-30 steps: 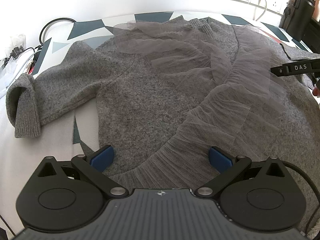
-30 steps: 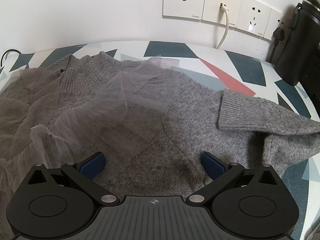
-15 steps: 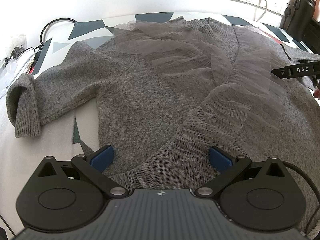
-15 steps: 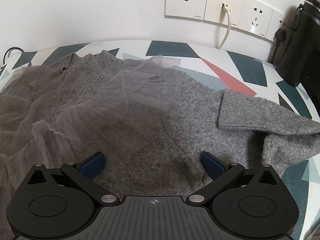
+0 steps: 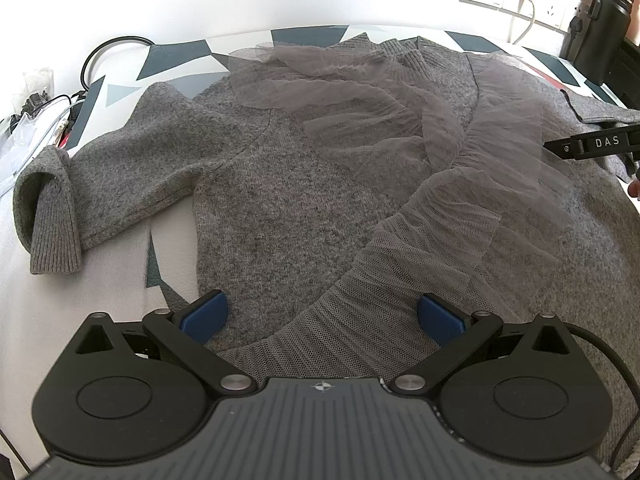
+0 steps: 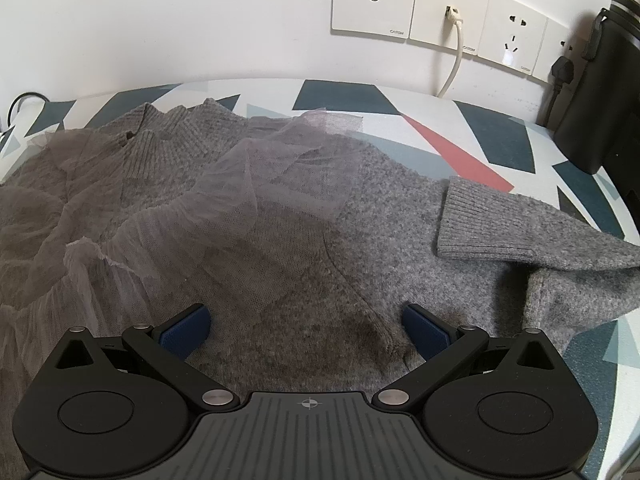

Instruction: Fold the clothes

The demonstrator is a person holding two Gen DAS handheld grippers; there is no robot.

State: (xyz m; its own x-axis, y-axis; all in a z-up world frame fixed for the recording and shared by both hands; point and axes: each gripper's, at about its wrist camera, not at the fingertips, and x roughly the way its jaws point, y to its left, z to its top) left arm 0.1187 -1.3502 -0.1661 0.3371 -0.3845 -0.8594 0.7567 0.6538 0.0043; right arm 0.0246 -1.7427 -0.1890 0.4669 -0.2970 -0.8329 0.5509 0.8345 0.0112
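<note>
A grey knit sweater point(image 5: 280, 200) with sheer tulle ruffles point(image 5: 460, 184) lies spread flat on the patterned table. Its left sleeve point(image 5: 100, 176) stretches left, with the cuff point(image 5: 54, 216) turned down. My left gripper point(image 5: 322, 316) is open over the sweater's lower hem, its blue pads apart. In the right wrist view the sweater point(image 6: 280, 248) fills the middle, and its right sleeve point(image 6: 532, 228) is folded back with the cuff point(image 6: 480, 220) lying on the body. My right gripper point(image 6: 306, 326) is open above the sweater's right side. Part of it shows in the left wrist view point(image 5: 592, 144).
The table point(image 6: 460, 152) has a white, dark blue and red geometric pattern. Wall sockets point(image 6: 440, 8) with a white cable point(image 6: 452, 64) are at the back. A black bottle or bag point(image 6: 596, 92) stands at the back right. Black cables point(image 5: 108, 52) and clutter point(image 5: 36, 108) lie at the far left.
The right gripper has drifted slightly down toward the sweater. The left gripper and the sweater have hardly moved.
</note>
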